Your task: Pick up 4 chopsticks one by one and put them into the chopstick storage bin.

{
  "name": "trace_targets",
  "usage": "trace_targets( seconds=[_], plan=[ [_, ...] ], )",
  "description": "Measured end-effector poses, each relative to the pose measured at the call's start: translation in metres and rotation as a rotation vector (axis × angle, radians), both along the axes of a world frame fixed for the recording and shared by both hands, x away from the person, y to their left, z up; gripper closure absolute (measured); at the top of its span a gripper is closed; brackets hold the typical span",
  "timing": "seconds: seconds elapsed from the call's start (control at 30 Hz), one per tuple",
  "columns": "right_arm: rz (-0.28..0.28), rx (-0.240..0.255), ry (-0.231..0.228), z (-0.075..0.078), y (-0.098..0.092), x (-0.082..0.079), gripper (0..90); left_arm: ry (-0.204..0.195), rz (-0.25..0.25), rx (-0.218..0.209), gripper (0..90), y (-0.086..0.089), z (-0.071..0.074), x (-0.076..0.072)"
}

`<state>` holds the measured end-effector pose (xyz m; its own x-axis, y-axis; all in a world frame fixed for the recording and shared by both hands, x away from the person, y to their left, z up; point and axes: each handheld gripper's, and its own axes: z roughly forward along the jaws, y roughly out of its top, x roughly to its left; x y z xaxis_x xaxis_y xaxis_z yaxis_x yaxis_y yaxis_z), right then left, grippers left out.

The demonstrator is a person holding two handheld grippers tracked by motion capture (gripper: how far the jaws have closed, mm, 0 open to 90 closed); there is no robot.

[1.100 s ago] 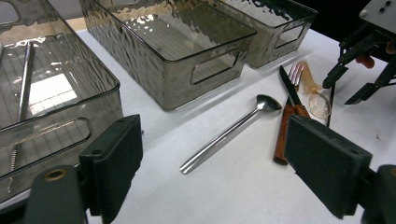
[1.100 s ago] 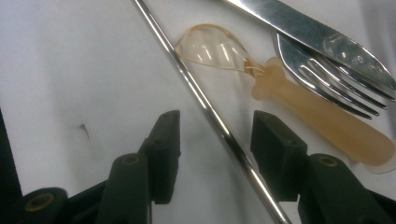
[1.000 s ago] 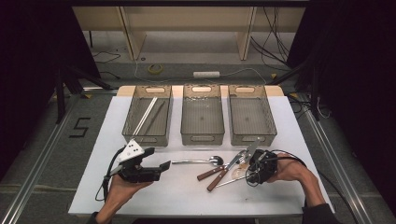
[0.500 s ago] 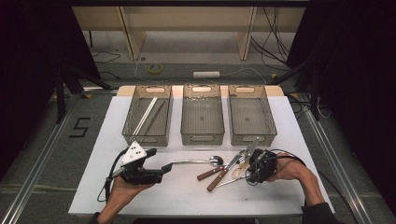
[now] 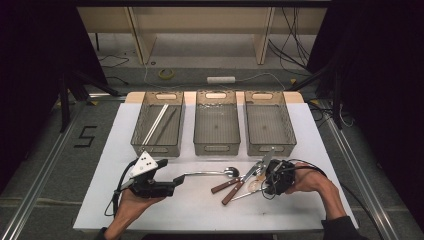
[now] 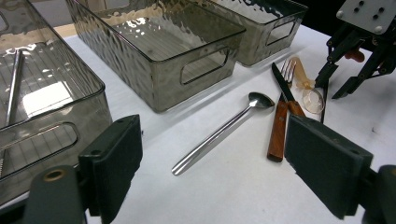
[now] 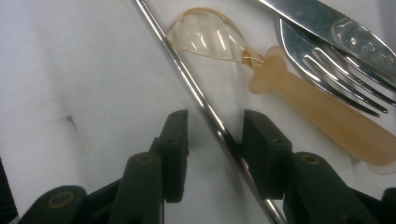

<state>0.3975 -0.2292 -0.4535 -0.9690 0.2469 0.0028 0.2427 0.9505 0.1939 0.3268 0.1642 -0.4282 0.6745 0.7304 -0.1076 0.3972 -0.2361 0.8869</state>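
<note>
Right gripper [image 5: 270, 181] at the right of the bench [image 5: 200, 215], tips down over the cutlery cluster; jaws just narrowed around a thin metal rod [image 7: 205, 112], which lies on the bench between the two pads. One pad seemingly touching the rod, the other clear of it, so not yet clamped. Hand position unchanged from the earlier high views; jaw gap visibly smaller than before.

Left gripper [image 5: 172, 186] held level at the left front of the bench, jaws spread wide with nothing between them, in the same place as in the earlier views.

Around the rod: a translucent amber plastic spoon [image 7: 261, 70] just beside it, a metal fork [image 7: 327, 79] and a knife blade [image 7: 327, 23] beyond. Wooden-handled knife [image 6: 279, 130] and long steel spoon [image 6: 219, 133] lying between the two grippers, all unmoved since the earlier views.

Three clear ribbed bins in a row at the far edge: left bin [image 5: 145, 145] holding pale and dark chopsticks, middle bin [image 5: 216, 145] and right bin [image 5: 270, 145] behind the cutlery.

Legible writing: a black numeral "5" [image 5: 86, 136] marked on the floor left of the bench. No brand marks readable on the cutlery or bins.
</note>
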Motion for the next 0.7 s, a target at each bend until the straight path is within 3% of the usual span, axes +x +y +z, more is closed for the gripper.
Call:
trace_targets(
  seconds=[0.7],
  plan=[
    [0.109, -0.074, 0.011, 0.002, 0.0, -0.02, 79.1, -0.004, -0.015, 0.019, 19.2, -0.004, -0.001, -0.001]
  ],
)
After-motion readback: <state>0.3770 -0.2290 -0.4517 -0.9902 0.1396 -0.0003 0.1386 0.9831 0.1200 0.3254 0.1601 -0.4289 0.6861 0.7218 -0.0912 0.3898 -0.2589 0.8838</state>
